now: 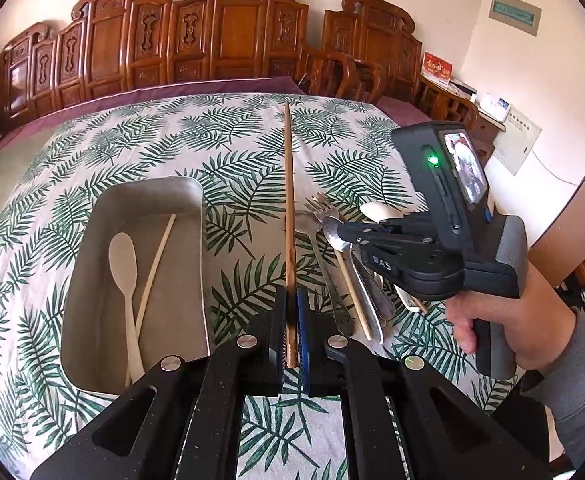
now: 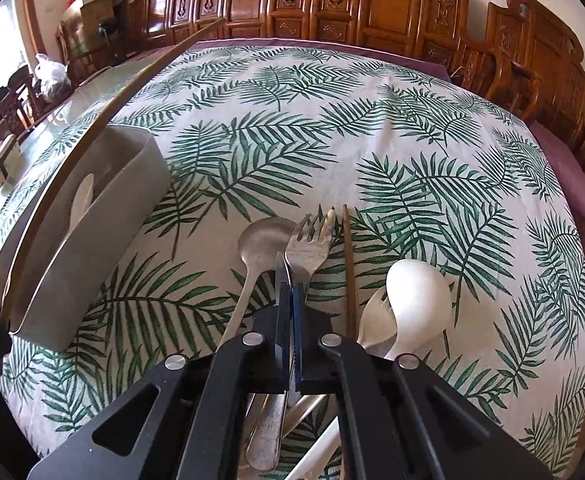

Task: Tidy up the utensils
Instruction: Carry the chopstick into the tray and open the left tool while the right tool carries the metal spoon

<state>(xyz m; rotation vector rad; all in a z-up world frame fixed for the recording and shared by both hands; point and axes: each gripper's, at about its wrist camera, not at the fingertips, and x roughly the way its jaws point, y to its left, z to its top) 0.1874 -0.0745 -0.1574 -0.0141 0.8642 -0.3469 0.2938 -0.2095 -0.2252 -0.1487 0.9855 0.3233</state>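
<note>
Our left tool (image 1: 291, 332) clenches the long brown wooden chopstick (image 1: 289, 216), pointing ahead; the grey rectangular tray (image 1: 200, 240) lies just left; we swing it left, lower, then release; our right tool (image 2: 291, 320) pinches a steel knife (image 2: 282, 276).

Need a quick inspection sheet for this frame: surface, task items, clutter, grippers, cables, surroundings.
Surface: table under a leaf-print tablecloth, flat.
Job's things: grey tray holds a cream spoon and a pale chopstick. Loose pile beside it: metal spoon, metal fork, brown chopstick, white spoon, white spork.
Clutter: nothing seen on the cloth.
Grippers: left gripper shut on a dark chopstick; right gripper shut on a thin metal utensil, type unclear.
Cables: nothing seen on the table.
Surroundings: carved wooden chairs along the far edge.
</note>
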